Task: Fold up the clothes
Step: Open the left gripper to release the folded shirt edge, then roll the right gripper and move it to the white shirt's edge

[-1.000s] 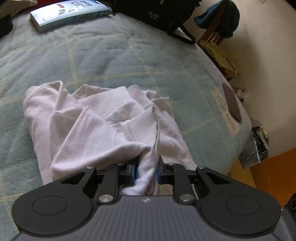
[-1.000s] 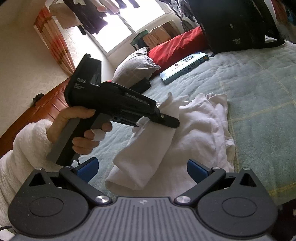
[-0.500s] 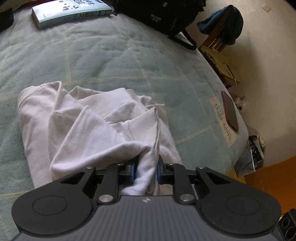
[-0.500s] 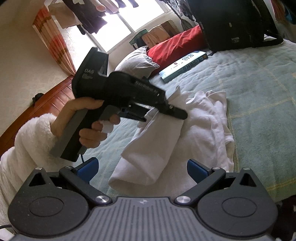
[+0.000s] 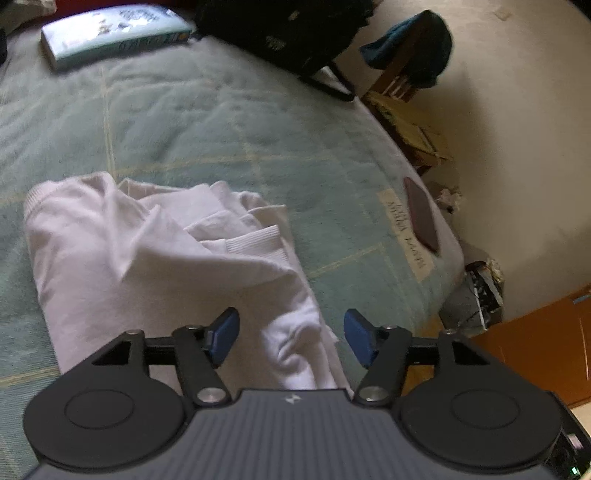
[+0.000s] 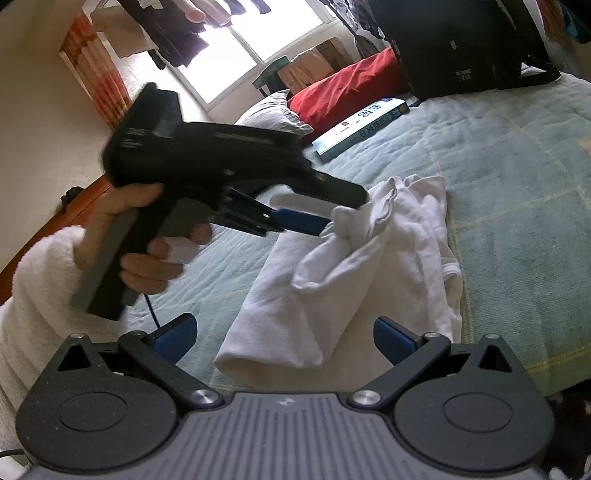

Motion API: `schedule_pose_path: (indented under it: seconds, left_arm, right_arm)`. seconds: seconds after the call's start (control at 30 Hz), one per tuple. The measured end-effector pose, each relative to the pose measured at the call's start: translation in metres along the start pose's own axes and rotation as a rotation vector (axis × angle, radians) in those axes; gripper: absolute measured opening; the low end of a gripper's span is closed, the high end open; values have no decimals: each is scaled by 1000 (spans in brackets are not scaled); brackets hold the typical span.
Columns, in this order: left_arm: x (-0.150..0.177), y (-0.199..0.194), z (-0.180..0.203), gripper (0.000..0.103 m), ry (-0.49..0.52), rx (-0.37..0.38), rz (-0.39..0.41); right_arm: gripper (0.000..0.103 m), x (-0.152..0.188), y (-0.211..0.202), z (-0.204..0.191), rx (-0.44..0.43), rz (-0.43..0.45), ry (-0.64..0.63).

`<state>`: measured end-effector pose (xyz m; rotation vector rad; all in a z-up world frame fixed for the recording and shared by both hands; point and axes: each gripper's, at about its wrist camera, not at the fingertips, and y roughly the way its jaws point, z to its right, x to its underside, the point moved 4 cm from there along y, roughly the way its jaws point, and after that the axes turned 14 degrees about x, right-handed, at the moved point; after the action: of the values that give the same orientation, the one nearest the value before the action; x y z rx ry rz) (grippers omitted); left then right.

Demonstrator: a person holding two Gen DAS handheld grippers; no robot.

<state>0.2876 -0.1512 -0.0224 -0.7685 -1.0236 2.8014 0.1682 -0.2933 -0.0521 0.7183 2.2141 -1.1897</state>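
A white sweatshirt (image 5: 147, 254) lies crumpled on the green quilted bedspread (image 5: 207, 122). My left gripper (image 5: 291, 338) hovers over its near edge with jaws opening; a fold of cloth lies between the blue pads but they do not press on it. In the right wrist view the same sweatshirt (image 6: 354, 266) has a sleeve draped across it, and the left gripper (image 6: 332, 210), held by a hand, sits just left of the raised cuff. My right gripper (image 6: 282, 338) is open and low, near the sweatshirt's closest edge, holding nothing.
A light blue book (image 5: 114, 33) and a black backpack (image 5: 288, 33) lie at the far side of the bed. A dark phone (image 5: 421, 214) rests near the right edge. A red pillow (image 6: 343, 88) and a grey pillow (image 6: 273, 114) sit by the window.
The left gripper's jaws have opened and let go of the sleeve cuff, which has dropped onto the sweatshirt. The left gripper has lifted slightly. The right gripper has stayed put.
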Motion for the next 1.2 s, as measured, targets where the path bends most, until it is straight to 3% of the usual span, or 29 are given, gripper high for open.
schedule_pose_path:
  seconds: [0.13, 0.4, 0.5, 0.7, 0.87, 1.0, 1.07, 1.2]
  left_arm:
    - [1, -15, 1, 69, 19, 0, 17]
    - [3, -18, -26, 70, -34, -47, 37]
    - [10, -19, -24, 70, 15, -85, 37]
    - [55, -37, -9, 77, 249, -200, 26]
    - [97, -52, -5, 81, 336, -229, 6]
    - [126, -50, -1, 81, 364, -207, -8]
    - [139, -42, -3, 87, 359, -189, -44]
    - [158, -34, -9, 87, 335, -176, -94]
  right_arm:
    - [103, 1, 0, -1, 1, -3, -2]
    - [103, 1, -2, 0, 12, -2, -11]
    - [103, 2, 0, 5, 24, -12, -2]
    - [103, 3, 1, 35, 17, -39, 93]
    - [103, -3, 0, 58, -1, -31, 204]
    - [103, -6, 2, 65, -36, -34, 257]
    - [103, -6, 4, 66, -17, -34, 259]
    - [103, -4, 6, 66, -2, -44, 256]
